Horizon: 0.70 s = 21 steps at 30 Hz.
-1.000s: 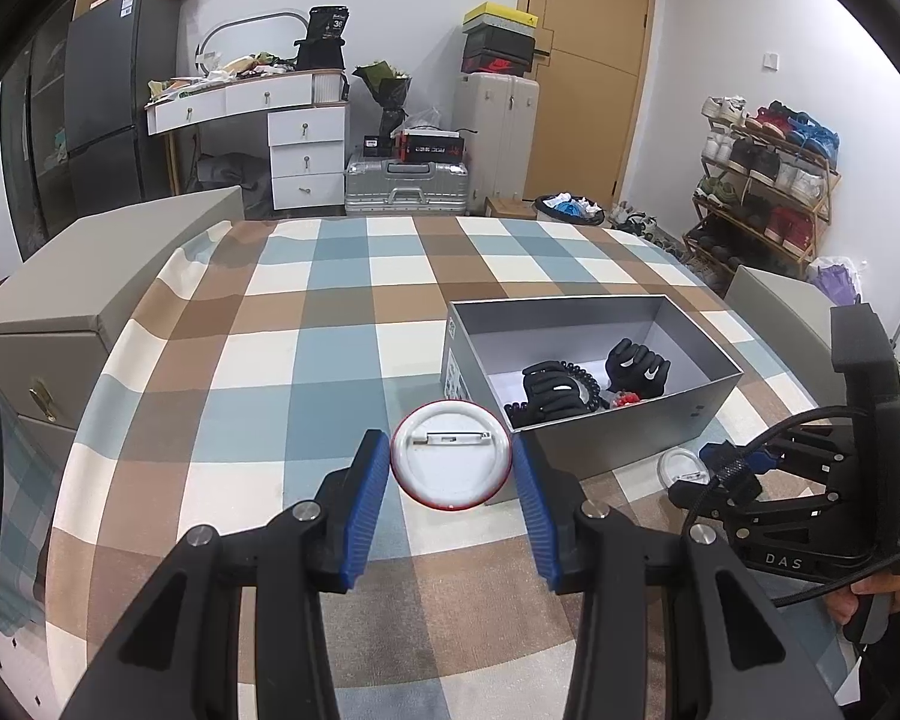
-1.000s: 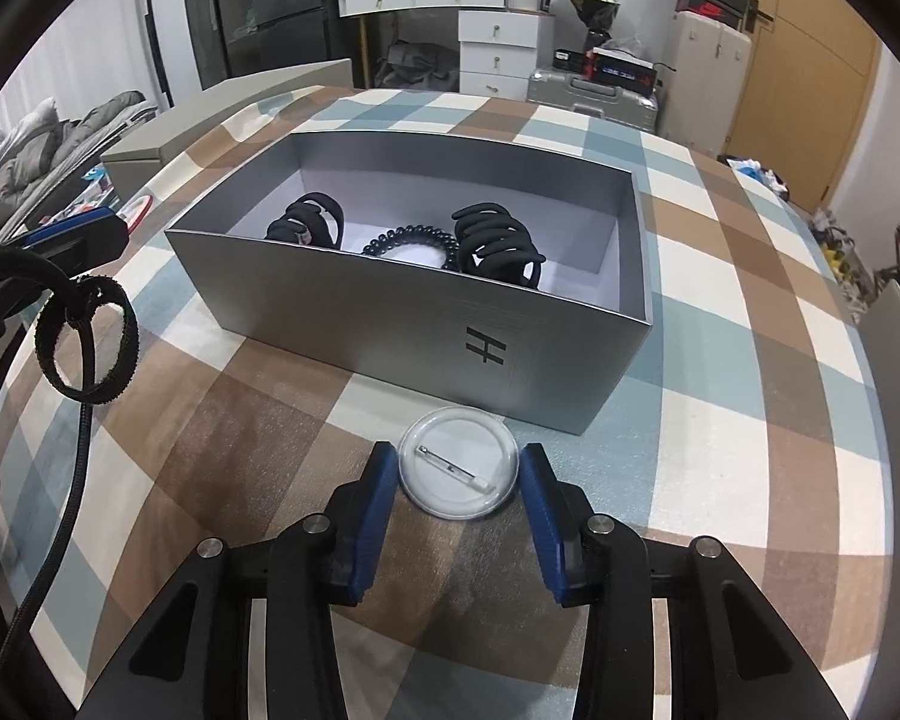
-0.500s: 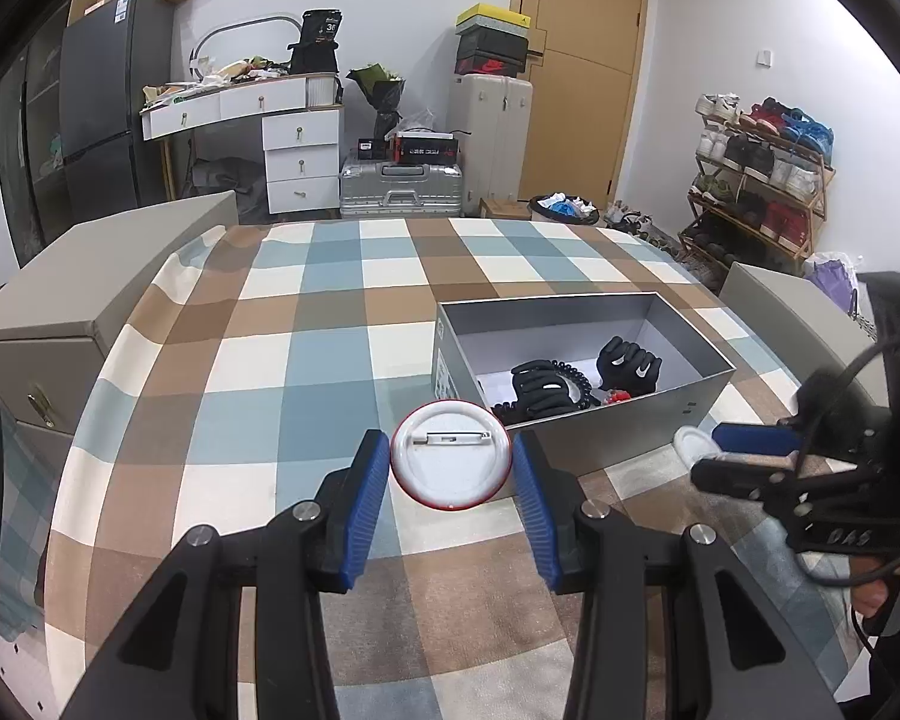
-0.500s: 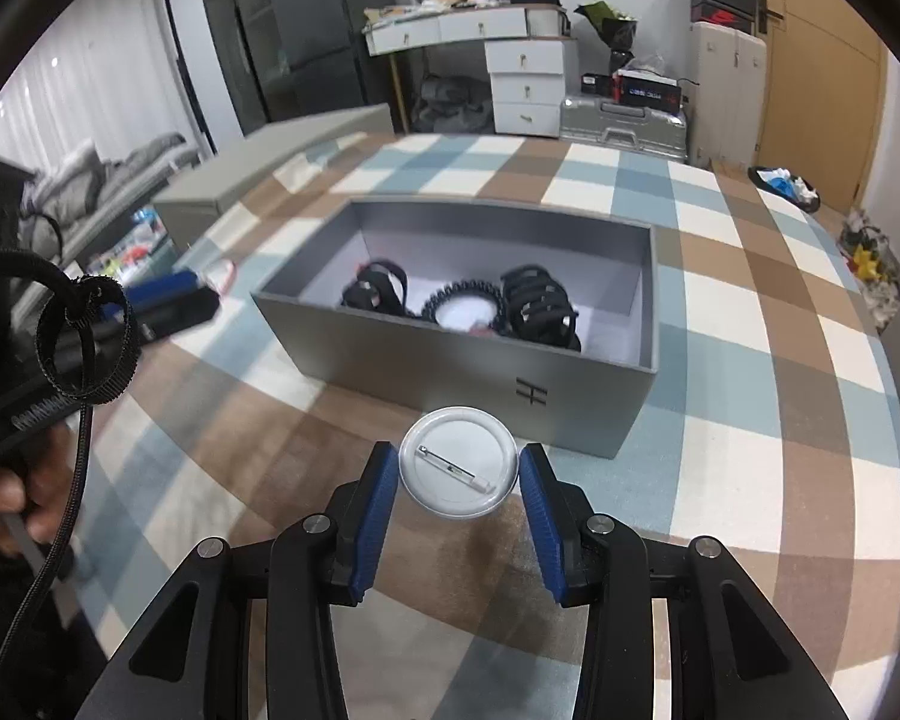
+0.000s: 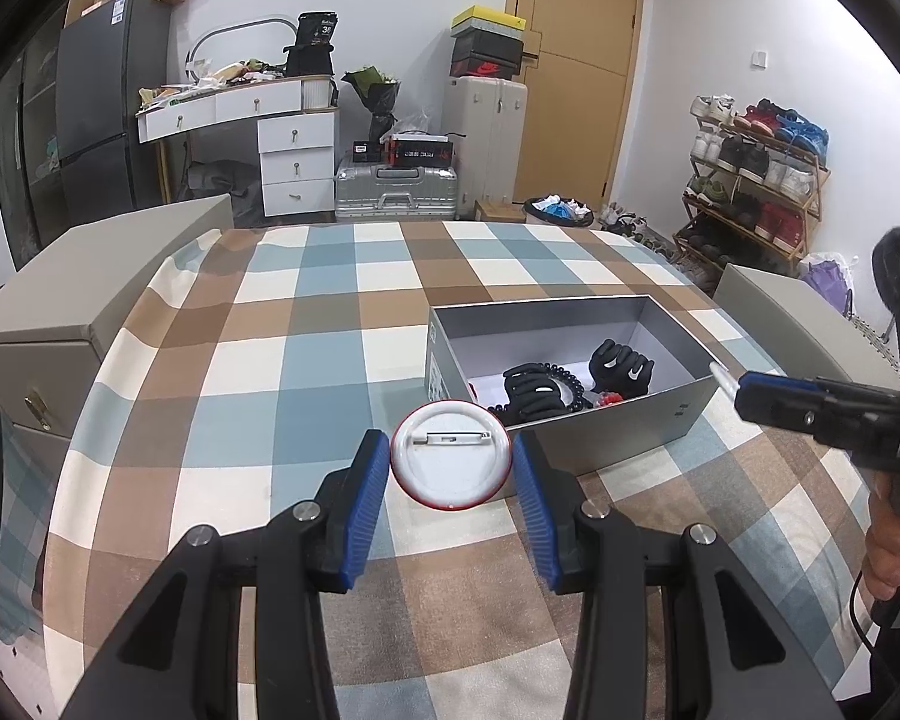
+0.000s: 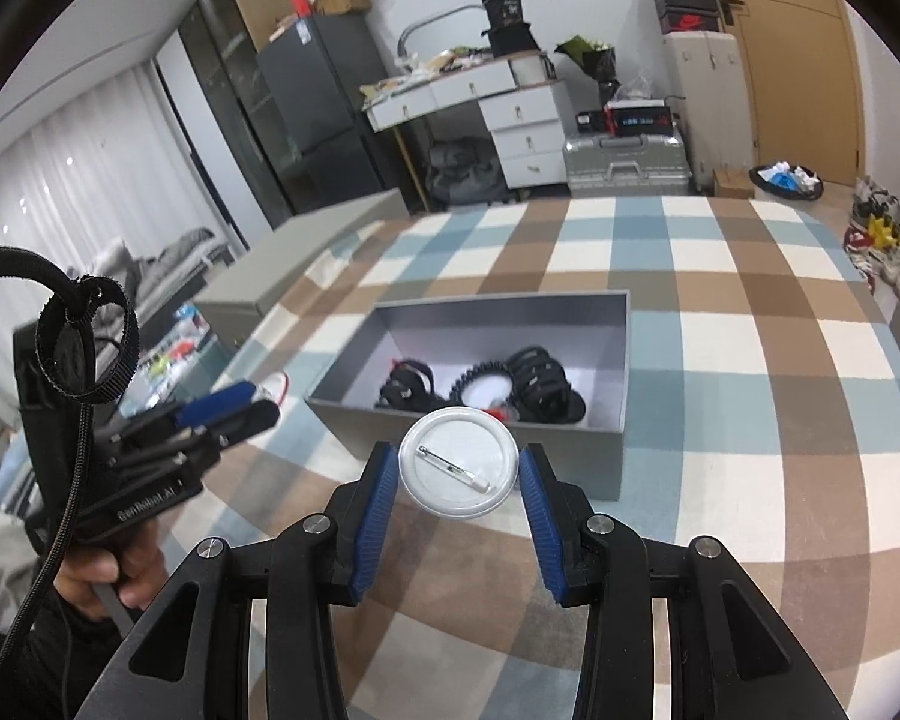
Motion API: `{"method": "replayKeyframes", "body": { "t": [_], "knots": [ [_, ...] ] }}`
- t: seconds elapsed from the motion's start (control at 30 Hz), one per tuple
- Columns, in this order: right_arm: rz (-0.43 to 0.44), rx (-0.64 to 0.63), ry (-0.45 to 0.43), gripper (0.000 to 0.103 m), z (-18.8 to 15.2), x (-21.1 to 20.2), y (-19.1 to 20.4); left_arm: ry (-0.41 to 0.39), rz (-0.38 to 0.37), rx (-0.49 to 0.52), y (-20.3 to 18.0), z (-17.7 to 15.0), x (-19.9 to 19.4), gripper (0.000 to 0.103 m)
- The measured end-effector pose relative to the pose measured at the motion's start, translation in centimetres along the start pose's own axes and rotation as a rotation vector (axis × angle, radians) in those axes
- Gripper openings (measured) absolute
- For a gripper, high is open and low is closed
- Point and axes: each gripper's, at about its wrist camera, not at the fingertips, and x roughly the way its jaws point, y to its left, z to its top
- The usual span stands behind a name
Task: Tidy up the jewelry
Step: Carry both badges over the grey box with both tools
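Note:
My left gripper (image 5: 450,456) is shut on a round red-rimmed pin badge (image 5: 450,455), its back with the pin facing me, held above the checked tablecloth left of the grey box (image 5: 606,438). My right gripper (image 6: 459,468) is shut on a white pin badge (image 6: 457,461), held above the near wall of the grey box (image 6: 576,462). Inside the box lie black hair claws (image 5: 621,365), a black beaded bracelet (image 6: 483,373) and a small red piece (image 5: 609,399). Each gripper shows in the other's view, the right one (image 5: 726,381) and the left one (image 6: 270,402).
The box stands on a table with a blue, brown and cream checked cloth (image 5: 306,360). Grey cabinets (image 5: 90,276) flank the table. Beyond are a white desk with drawers (image 5: 288,138), suitcases (image 5: 396,192), a door and a shoe rack (image 5: 756,180).
Both grippers have risen from the table, each with its badge held. The right gripper lifted its white badge off the cloth to above the box's near wall.

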Motion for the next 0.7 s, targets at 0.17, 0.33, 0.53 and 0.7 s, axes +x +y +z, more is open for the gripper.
{"method": "replayKeyframes", "body": {
  "t": [0.17,0.33,0.53,0.7],
  "knots": [
    [0.013,0.044,-0.052,0.041,0.4,-0.9,-0.7,0.002,-0.003,-0.006,-0.1,0.0,0.0,0.037],
    [0.037,0.109,-0.087,0.041,0.9,-1.7,-1.6,-0.021,-0.008,-0.003,-0.4,0.5,-0.7,0.037],
    [0.075,0.207,-0.063,0.041,2.0,-0.8,-3.1,-0.032,-0.020,-0.001,-1.1,1.3,-0.3,0.037],
    [0.071,0.244,-0.053,0.041,2.6,-0.1,-3.9,-0.028,-0.017,0.016,-1.9,1.8,0.6,0.037]
  ]
}}
